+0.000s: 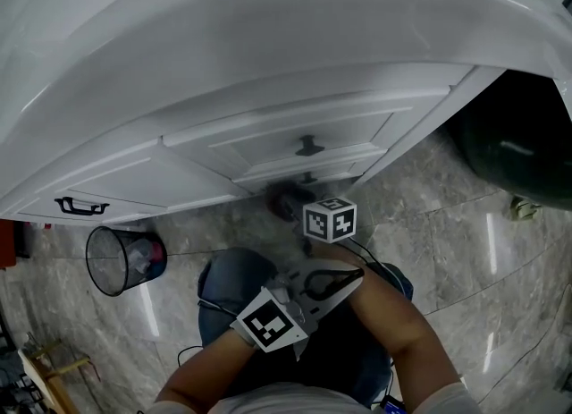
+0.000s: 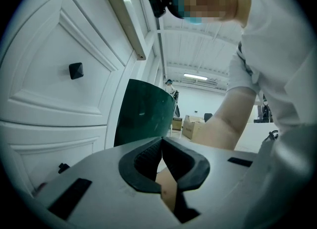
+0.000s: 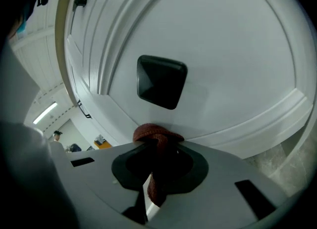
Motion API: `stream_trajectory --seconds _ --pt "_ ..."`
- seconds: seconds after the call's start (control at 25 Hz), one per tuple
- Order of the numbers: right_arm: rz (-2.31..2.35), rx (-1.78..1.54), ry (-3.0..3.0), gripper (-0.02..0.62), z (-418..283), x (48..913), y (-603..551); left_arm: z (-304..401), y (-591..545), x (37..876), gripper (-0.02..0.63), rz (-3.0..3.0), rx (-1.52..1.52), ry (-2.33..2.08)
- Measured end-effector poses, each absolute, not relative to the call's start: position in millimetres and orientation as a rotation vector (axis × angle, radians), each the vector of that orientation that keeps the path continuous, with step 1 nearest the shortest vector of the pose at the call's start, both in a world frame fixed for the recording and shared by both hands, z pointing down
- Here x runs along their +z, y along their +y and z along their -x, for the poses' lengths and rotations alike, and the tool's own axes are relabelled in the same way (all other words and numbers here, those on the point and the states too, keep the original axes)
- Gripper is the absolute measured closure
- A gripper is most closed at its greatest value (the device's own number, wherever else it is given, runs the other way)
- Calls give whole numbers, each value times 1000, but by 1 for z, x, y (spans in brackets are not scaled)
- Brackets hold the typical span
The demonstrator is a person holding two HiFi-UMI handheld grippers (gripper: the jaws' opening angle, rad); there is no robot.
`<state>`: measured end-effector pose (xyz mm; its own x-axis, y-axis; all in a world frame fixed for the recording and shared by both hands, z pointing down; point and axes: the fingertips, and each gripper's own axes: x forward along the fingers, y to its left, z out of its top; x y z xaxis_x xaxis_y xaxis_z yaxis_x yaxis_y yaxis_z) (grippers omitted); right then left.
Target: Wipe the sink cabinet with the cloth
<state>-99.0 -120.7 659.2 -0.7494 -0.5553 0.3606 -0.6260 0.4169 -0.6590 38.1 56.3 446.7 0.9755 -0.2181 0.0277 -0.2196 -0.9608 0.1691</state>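
Cloth [image 3: 152, 134], reddish-brown, sits bunched between the clamped jaws of the right gripper [image 3: 159, 146], its wad pressed against the white sink cabinet [image 3: 237, 50] just below a black square knob [image 3: 161, 81]. The left gripper [image 2: 161, 146] has its jaws together, holding nothing.

I'm in a mock bathroom set inside a big open hall, white sink cabinet [image 1: 268, 135] on a glossy marble-look floor [image 1: 465, 251], wire bin [image 1: 121, 260] by its left end, cardboard boxes [image 2: 190, 124] and ceiling strip lights [image 2: 196, 76] well beyond it.
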Motion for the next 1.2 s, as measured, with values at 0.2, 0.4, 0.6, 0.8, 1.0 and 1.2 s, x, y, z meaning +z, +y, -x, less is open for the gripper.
stream_trajectory --seconds 0.2,0.4,0.6,0.8,1.0,1.2 --pt "-1016 1292 -2591 543 114 659 -119 -41 71 449 595 -2983 47 -240" --pt "-961 1315 -2600 543 125 658 -117 -43 80 450 595 -2988 62 -173" --pt "-934 1391 -2605 543 125 654 -117 -48 87 457 595 -2984 93 -122" --pt "-928 1523 -2690 543 125 626 -117 -56 97 451 595 -2994 69 -39" --pt "-880 1615 -2817 543 123 590 -118 -61 106 445 595 -3025 14 30" --pt "-873 1569 -2909 543 115 564 -119 -64 106 428 595 -3002 -93 59"
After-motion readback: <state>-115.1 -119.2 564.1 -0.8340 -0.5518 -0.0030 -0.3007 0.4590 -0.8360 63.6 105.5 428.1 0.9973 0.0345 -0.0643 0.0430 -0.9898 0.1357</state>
